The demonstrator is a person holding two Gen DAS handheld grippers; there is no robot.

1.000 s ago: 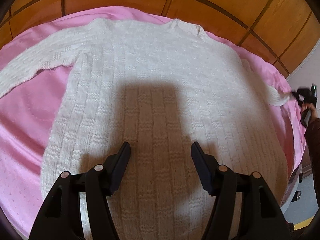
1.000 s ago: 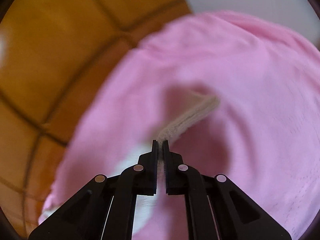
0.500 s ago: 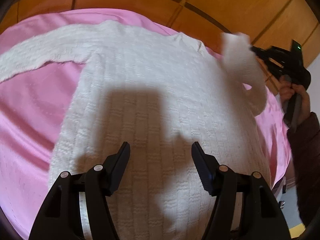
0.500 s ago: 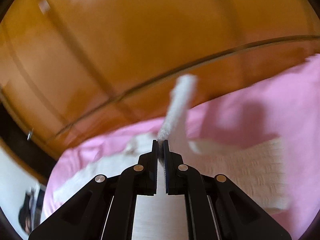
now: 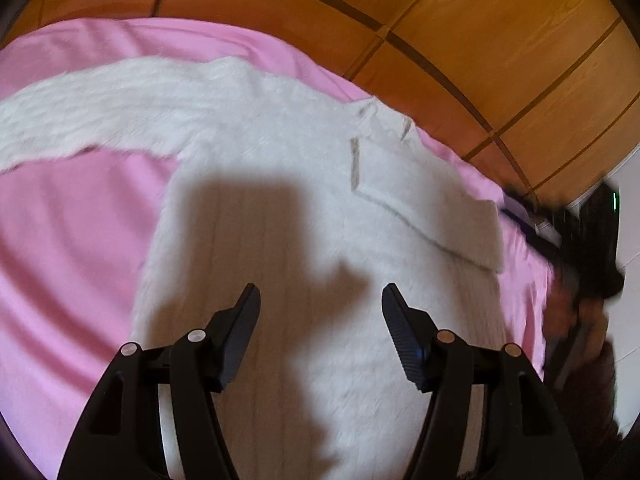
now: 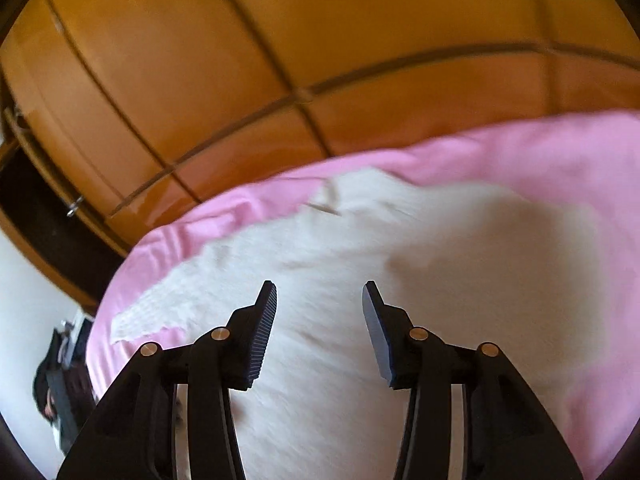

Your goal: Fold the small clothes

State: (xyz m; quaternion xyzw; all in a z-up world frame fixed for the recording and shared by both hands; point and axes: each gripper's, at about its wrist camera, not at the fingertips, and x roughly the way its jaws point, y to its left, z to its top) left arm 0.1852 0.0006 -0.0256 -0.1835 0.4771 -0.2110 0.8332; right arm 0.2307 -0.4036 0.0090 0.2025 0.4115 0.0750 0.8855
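A white knitted sweater (image 5: 288,216) lies flat on the pink bed sheet (image 5: 68,232). Its right sleeve (image 5: 424,196) is folded in across the chest; its left sleeve (image 5: 92,112) stretches out to the left. My left gripper (image 5: 320,300) hovers open above the sweater's lower body with nothing between its fingers. In the right wrist view the sweater (image 6: 400,272) fills the middle, and my right gripper (image 6: 319,294) hangs over it with its jaws opening and nothing between them. In the left wrist view the right gripper (image 5: 592,240) shows blurred at the bed's right edge.
A wooden panelled wall (image 5: 460,32) runs behind the bed. The pink sheet (image 6: 540,148) ends at the bed's edge on the left of the right wrist view, with white floor (image 6: 24,288) and a dark object (image 6: 60,392) beyond. A dark sleeve (image 5: 592,408) fills the lower right corner.
My right gripper carried the right sleeve from the bed's edge up and over onto the sweater's chest, then let it go and opened. The left gripper shifted a little and stayed open.
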